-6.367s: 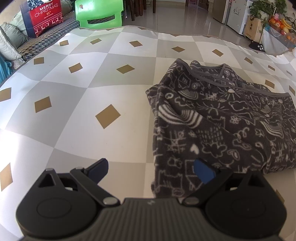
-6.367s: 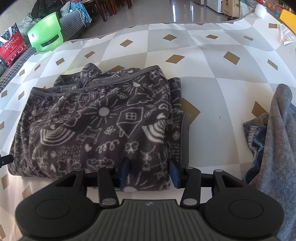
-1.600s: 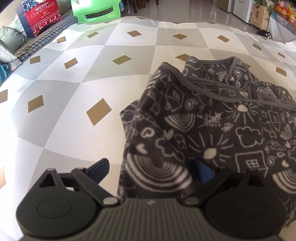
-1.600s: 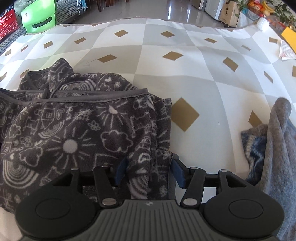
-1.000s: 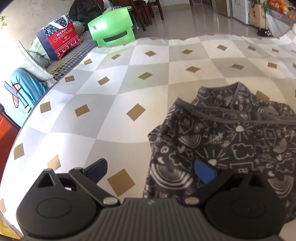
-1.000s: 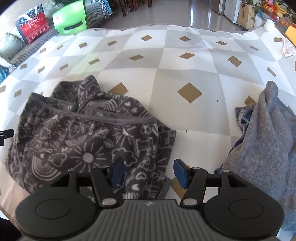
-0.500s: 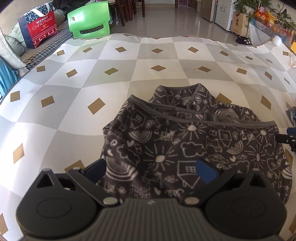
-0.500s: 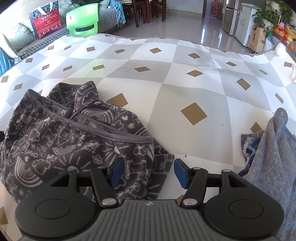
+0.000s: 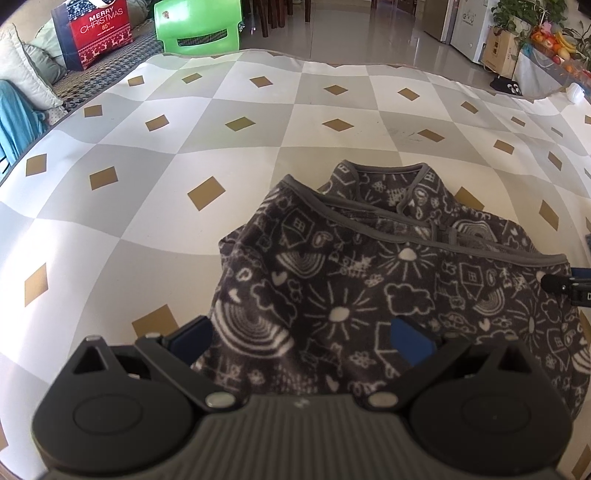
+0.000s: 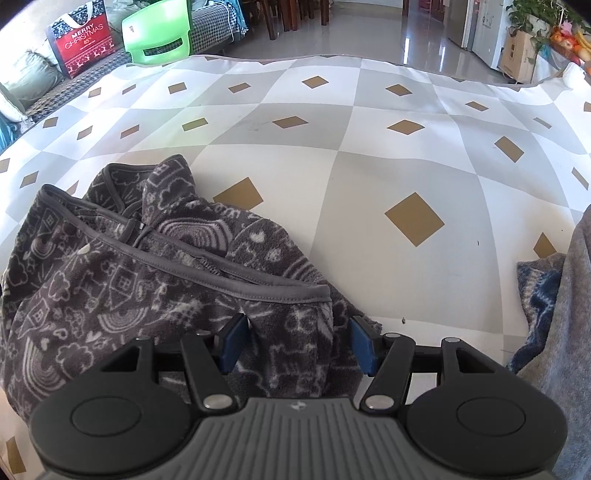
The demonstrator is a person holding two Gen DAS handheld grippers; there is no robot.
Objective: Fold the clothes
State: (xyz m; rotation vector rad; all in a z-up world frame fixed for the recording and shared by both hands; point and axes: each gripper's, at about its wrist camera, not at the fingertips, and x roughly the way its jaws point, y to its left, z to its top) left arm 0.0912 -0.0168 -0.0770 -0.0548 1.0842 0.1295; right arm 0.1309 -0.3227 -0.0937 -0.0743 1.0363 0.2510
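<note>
The patterned fleece (image 9: 388, 280) lies bunched on the checked mat (image 9: 184, 147), and since half a second ago both cameras have sunk closer to it, which suggests a fresh grasp for the next fold. The left gripper (image 9: 303, 341) stands wide open, straddling the fleece's left edge; its left pad is partly hidden by cloth. The right gripper (image 10: 295, 341) is half open around a thick fold at the right end, though firm pinching cannot be confirmed. A grey garment (image 10: 565, 332) is cut off at the right

Checkered mat (image 9: 258, 122) (gold diamonds), green chair (image 9: 197, 24), glossy sunlit floor (image 10: 362, 33) beyond.
</note>
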